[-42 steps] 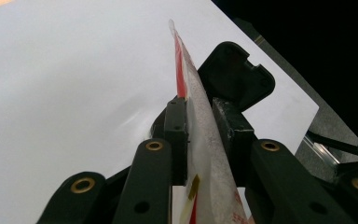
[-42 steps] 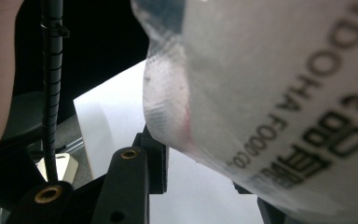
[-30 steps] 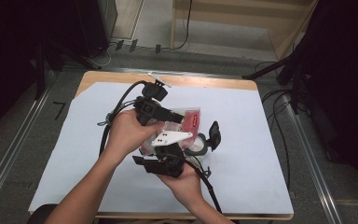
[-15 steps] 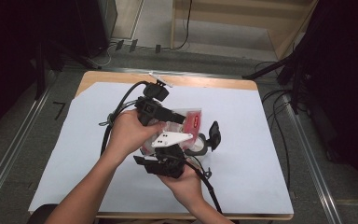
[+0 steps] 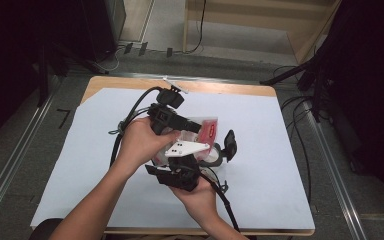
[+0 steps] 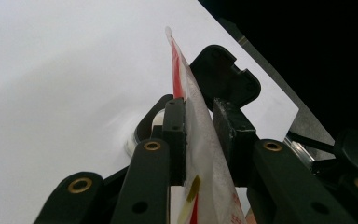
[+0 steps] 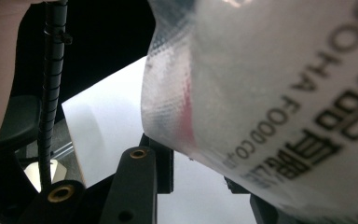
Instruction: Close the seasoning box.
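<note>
A clear plastic pouch (image 5: pixel 207 131) with red print and black lettering hangs between both hands above the middle of the table. My left gripper (image 5: pixel 196 128) reaches in from the left. In the left gripper view its pads (image 6: pixel 175 135) press on the pouch (image 6: pixel 200 140), which is seen edge-on. My right gripper (image 5: pixel 215 150) comes up from below with a white three-cornered plate on top. Its jaws have just been closing. In the right gripper view the pouch (image 7: pixel 270 88) hangs over the jaws and hides the right one, so I cannot see whether they pinch it.
White paper (image 5: pixel 280 165) covers the wooden table (image 5: pixel 220 87). A small round clear ring (image 6: pixel 137 137) lies on the paper under the pouch. Black cables trail from both grippers toward the near edge. Metal rails run along both sides of the table.
</note>
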